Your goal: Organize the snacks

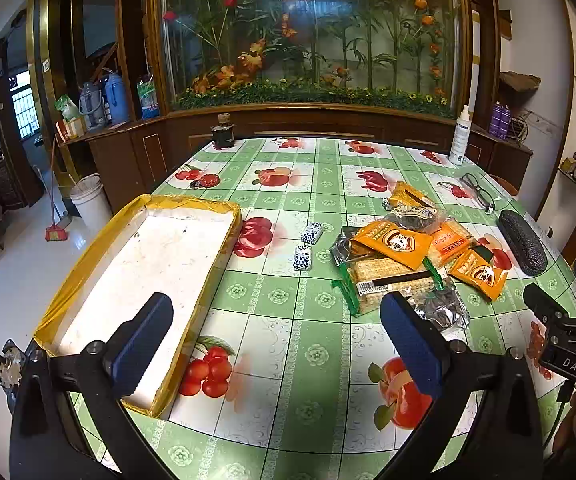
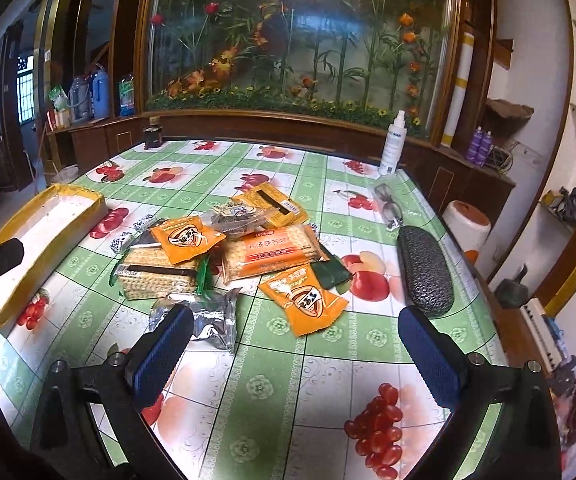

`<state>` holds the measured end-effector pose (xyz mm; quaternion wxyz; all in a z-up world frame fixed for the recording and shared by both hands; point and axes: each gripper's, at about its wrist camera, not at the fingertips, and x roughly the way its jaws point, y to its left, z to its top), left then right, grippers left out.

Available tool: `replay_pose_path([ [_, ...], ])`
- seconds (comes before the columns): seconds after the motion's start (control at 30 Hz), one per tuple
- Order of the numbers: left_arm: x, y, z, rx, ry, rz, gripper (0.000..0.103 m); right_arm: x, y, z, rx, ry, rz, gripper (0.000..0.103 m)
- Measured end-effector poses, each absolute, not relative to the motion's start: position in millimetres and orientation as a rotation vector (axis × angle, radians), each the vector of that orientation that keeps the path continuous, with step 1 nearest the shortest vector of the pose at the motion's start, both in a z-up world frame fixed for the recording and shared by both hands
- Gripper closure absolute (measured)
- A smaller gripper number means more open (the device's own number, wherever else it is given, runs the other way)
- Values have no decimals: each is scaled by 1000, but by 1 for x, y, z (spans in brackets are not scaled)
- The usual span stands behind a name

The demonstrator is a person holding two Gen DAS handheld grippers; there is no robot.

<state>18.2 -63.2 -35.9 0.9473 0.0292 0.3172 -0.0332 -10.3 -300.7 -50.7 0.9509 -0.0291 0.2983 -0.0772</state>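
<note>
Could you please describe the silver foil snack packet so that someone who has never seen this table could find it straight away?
Start at the pile of snacks on the green fruit-print tablecloth, to the right of the yellow-edged tray. At the pile's near edge, just in front of the clear-wrapped cracker pack, lies the silver foil packet. It is the only crinkled metallic wrapper; its neighbours are orange or clear.

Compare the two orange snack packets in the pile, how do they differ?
One orange packet lies on top of the cracker packs, raised; the other orange packet lies flat on the tablecloth at the pile's near edge, closer to the right gripper. Both share the same orange wrapper and round face logo.
</note>
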Motion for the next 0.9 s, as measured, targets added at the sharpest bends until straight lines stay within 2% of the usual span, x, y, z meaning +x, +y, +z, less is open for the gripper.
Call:
replay_pose_path([
  [0.27, 22, -62, -39, 43, 664, -68, 0, -11, -289, -44, -194, 579, -290, 0],
  [0.9, 28, -80, -51, 82, 704, -99, 0, -7, -300, -53, -180, 605, -287, 0],
])
